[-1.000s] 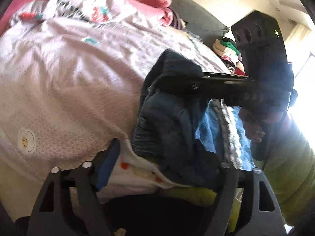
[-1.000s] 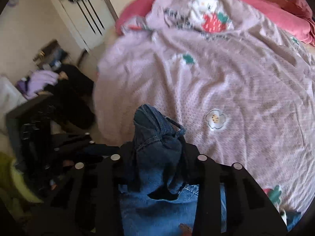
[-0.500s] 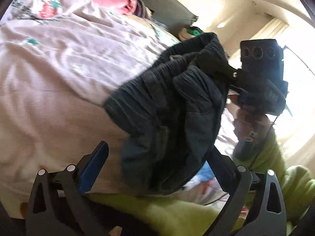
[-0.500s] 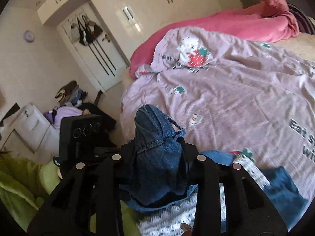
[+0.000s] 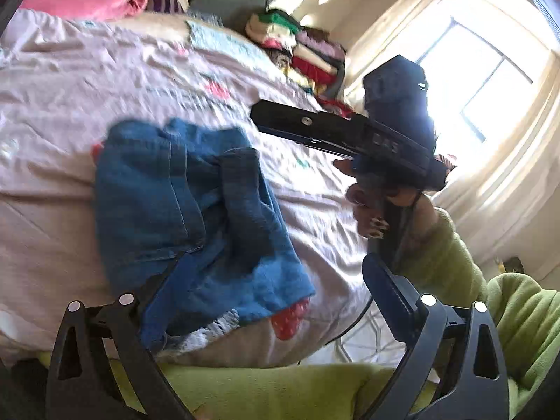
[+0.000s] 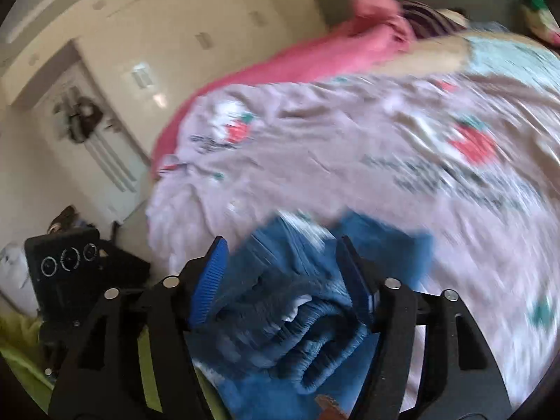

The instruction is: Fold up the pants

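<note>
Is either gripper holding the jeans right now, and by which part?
Neither. The left gripper is open; the right gripper's jaws are opening around the jeans' waistband.

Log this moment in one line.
left tool open, empty | right tool opening over jeans | jeans bunched on bed
</note>
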### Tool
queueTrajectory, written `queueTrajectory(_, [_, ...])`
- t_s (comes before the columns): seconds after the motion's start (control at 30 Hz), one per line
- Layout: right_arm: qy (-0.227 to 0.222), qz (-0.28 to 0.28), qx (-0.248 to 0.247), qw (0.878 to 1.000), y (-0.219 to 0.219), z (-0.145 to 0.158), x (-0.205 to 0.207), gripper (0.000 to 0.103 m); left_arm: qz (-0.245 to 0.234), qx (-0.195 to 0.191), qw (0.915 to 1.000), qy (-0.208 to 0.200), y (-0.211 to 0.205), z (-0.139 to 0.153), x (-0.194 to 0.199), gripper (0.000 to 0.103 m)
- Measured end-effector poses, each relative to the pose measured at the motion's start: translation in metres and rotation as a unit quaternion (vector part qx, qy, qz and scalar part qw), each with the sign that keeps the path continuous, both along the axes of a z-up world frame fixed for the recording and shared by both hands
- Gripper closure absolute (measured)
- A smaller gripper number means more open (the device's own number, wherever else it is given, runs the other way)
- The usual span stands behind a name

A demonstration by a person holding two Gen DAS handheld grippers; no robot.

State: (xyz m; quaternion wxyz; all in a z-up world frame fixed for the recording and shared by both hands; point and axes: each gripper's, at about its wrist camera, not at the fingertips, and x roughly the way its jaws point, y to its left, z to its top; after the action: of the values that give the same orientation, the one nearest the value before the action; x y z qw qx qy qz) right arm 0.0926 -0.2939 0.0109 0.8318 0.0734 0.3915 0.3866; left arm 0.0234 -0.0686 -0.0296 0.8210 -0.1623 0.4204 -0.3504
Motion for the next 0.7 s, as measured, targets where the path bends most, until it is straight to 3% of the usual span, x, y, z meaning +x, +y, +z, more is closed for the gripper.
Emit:
queueTrajectory(0.13, [0.004,-0.01,-0.028,1.0,-0.004,-0.014,-0.015,0.036,-0.006,0.045,0.9989,0.01,-0.019,-0.015,0.005,0.006])
queueTrajectory(0.4, [0.032,-0.071,-0.132,0.988,-0.003,-0.054,0.001,0.04,-0.007,0.081,0.9966,0.009,-0.023,-0.023,-0.001,0.006])
queueTrajectory(0.57, [0.024,-0.069,-0.082,0.994,-0.02,-0.041,-0.011,0.04,0.017,0.085,0.9961,-0.015,-0.011,-0.003,-0.009,0.005])
queueTrajectory(0.7, [-0.008,-0.072,-0.066,0.995,-0.027,-0.017,-0.027,0.027,0.041,0.09,0.9946,-0.032,0.0,0.014,-0.016,0.005])
